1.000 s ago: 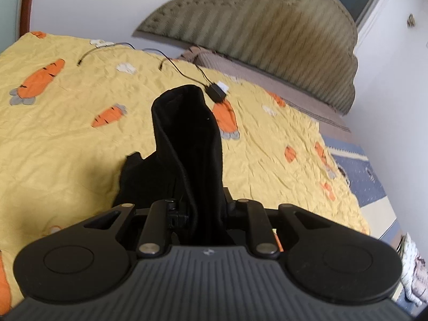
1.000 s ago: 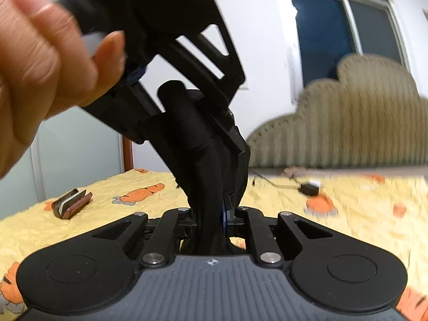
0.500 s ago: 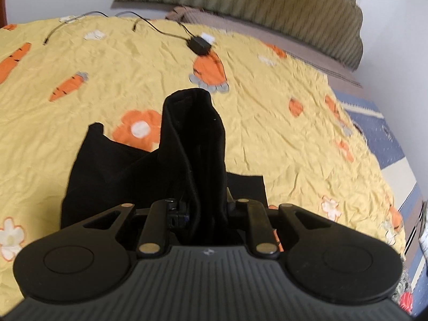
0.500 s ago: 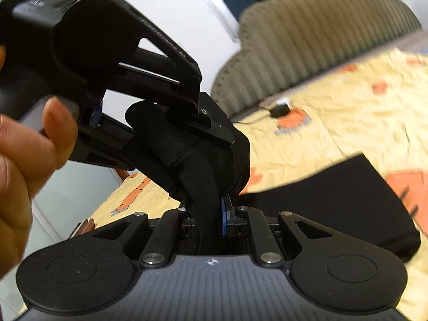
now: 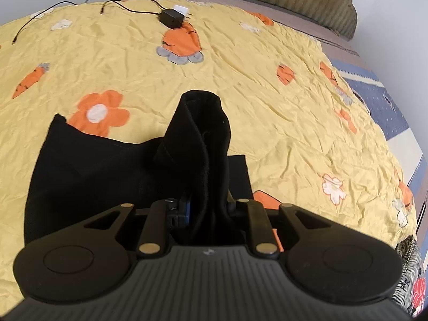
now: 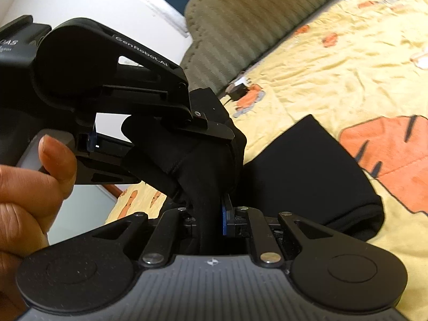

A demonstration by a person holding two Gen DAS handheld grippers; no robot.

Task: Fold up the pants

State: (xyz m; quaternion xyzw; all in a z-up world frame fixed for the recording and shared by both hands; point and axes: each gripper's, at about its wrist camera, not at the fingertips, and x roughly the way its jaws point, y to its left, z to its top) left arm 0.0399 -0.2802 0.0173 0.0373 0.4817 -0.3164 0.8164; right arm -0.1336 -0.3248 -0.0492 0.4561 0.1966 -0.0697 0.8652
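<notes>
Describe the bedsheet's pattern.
Yellow cotton bedsheet printed with orange carrots and flowers; clearest in left wrist view.

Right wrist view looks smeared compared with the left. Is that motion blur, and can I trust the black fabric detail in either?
Right wrist view: the bedspread and headboard are streaked by motion blur, while the nearby left gripper stays sharp. Left wrist view: crisper, with fisheye bending at the edges. In both, the black pants are so dark that folds barely show.

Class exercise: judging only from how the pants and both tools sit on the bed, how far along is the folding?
Done: part of the black pants lies flat on the yellow bedspread. In hand: left tool and right tool each clamp a bunched end. Left: laying that end down, releasing, smoothing.
</notes>
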